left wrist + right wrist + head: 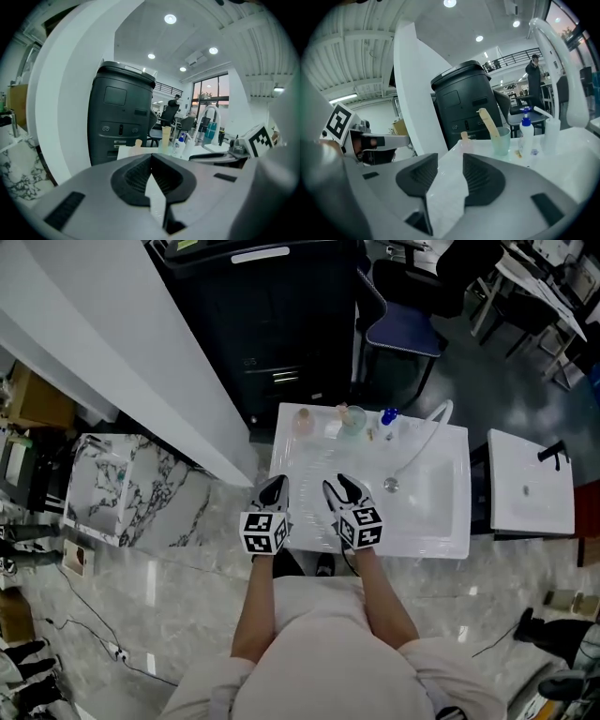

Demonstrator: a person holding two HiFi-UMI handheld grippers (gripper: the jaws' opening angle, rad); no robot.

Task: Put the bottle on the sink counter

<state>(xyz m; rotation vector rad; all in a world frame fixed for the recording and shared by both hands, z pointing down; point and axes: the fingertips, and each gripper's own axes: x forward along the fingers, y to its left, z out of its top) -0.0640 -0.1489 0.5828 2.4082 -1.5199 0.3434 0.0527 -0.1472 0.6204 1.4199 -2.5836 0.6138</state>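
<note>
A white sink counter (441, 521) lies below me. Along its far edge stand a small pinkish bottle (303, 420) (464, 140) with a tan cap, a green cup (352, 418) (501, 139) and a pump bottle (387, 418) (526, 136) with a blue top. My left gripper (273, 491) (151, 157) hovers over the counter's near left part, its tips together, holding nothing. My right gripper (345, 491) (450, 159) hangs beside it over the basin, open, with only the white surface showing in the gap. Both point toward the bottles and are well short of them.
A curved white faucet (427, 442) arches over the basin to the right of the drain (391, 485). Behind the counter stands a tall black cabinet (272, 324), with a chair (403, 334) beside it. A second white sink (530, 484) is at right, a marble slab (122, 488) at left.
</note>
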